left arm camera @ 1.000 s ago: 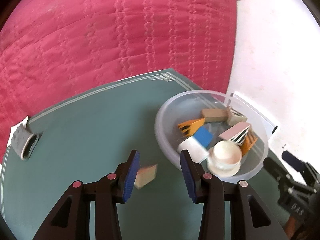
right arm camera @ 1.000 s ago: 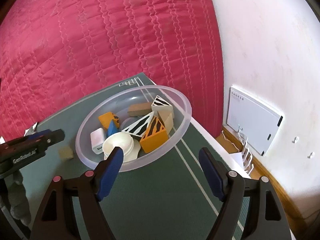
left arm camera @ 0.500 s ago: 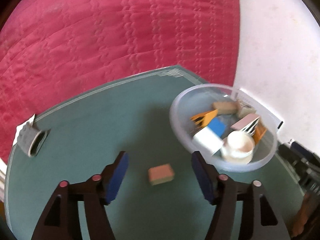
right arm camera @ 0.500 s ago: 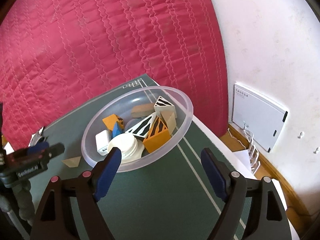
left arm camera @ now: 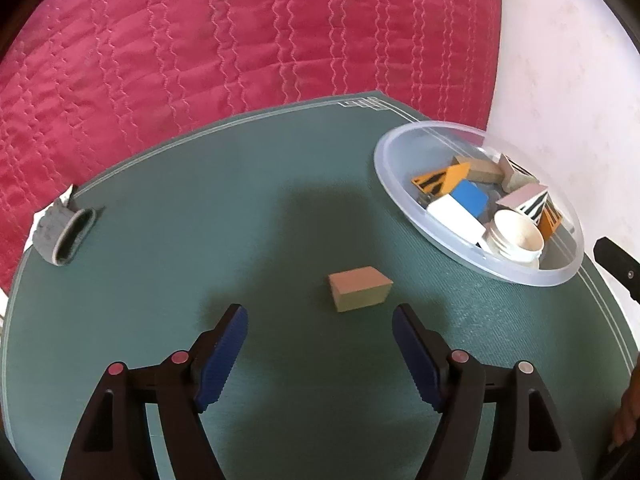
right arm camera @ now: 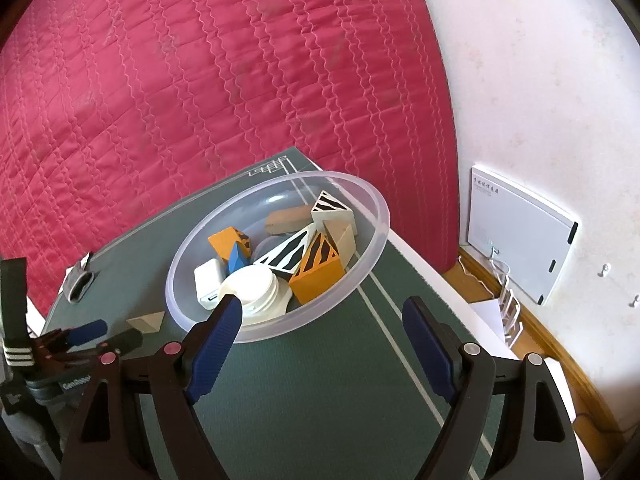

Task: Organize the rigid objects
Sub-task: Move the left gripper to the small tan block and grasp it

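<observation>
A tan wooden block (left arm camera: 360,294) lies on the green mat (left arm camera: 240,240), just beyond the tips of my left gripper (left arm camera: 318,316). That gripper's jaws are opening and nothing is between the blue pads. A clear plastic bowl (left arm camera: 400,196) to the right holds several blocks, a white cup and a white charger. In the right wrist view the bowl (right arm camera: 180,280) sits straight ahead of my right gripper (right arm camera: 322,308), which is open and empty, its left fingertip in front of the near rim. The tan block (right arm camera: 146,322) and my left gripper (right arm camera: 110,334) show at lower left.
A grey rolled strap (left arm camera: 64,236) lies at the mat's far left edge. A red quilted bed (left arm camera: 240,60) lies behind the table. A white panel (right arm camera: 520,240) leans on the wall at right, above a wire rack (right arm camera: 508,308). The table's right edge runs close to the bowl.
My left gripper has opened and let go of the tan block, which now rests on the mat. The gripper has drawn back from the bowl. The right gripper has stayed put.
</observation>
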Tool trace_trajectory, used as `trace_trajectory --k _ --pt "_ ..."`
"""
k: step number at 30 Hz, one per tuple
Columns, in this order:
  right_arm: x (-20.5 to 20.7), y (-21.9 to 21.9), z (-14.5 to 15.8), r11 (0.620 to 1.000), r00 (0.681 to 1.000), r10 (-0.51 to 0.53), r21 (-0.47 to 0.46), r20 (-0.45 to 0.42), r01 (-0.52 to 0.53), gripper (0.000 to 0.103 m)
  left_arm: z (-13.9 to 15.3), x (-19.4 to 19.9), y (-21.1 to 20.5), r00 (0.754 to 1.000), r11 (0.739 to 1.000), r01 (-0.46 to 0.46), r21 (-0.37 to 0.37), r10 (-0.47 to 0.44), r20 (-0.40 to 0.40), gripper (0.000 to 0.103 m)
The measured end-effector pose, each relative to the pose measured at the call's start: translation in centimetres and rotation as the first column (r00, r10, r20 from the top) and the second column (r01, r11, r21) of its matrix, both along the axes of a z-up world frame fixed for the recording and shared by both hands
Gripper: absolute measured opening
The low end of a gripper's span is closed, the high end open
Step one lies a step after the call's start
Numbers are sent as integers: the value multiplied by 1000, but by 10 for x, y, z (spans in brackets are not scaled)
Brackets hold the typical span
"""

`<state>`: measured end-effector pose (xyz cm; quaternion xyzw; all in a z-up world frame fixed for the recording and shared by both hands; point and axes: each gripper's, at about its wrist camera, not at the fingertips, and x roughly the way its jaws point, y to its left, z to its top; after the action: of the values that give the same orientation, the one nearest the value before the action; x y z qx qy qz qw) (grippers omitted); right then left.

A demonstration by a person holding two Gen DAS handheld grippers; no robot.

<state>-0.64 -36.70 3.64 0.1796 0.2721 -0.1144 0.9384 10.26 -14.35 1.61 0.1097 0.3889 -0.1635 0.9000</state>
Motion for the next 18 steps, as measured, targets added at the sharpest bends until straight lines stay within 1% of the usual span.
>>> trace_trajectory --k 6,7,8,9,10,11,12,13,14,18 --pt "1 1 -1 1000 1000 5 1 -5 -5 83 -8 6 -15 1000 1000 8 5 -8 -18 77" --pt "1 2 -1 1000 1000 7 1 -7 -7 83 -10 8 -18 1000 1000 8 5 -8 -23 71" --pt "1 2 -1 1000 1000 8 1 -8 -8 83 -11 9 -19 1000 1000 9 7 -9 -30 64" --pt "2 3 -1 1000 1000 9 0 -10 -9 83 -12 11 -21 999 1000 11 3 -10 -36 62" --pt "2 3 -2 1000 1000 9 0 -11 -9 83 -12 12 -22 999 1000 9 -6 -9 -34 58" --pt "2 3 -2 1000 1000 11 -1 -12 -11 83 -12 13 -24 999 1000 10 -9 -11 -37 50" --pt "3 3 -2 1000 1000 13 -1 -13 -13 83 -11 15 -25 999 1000 11 -15 -12 -40 47" --pt "2 3 -2 1000 1000 15 -1 -13 -15 83 -11 16 -26 999 1000 11 -19 -12 -41 40" --pt "2 4 -2 1000 1000 16 -2 -13 -16 83 -11 16 -27 999 1000 10 -19 -10 -41 31" --pt "2 5 -2 1000 1000 19 -3 -9 -19 83 -8 15 -27 999 1000 10 -16 -11 -33 31"
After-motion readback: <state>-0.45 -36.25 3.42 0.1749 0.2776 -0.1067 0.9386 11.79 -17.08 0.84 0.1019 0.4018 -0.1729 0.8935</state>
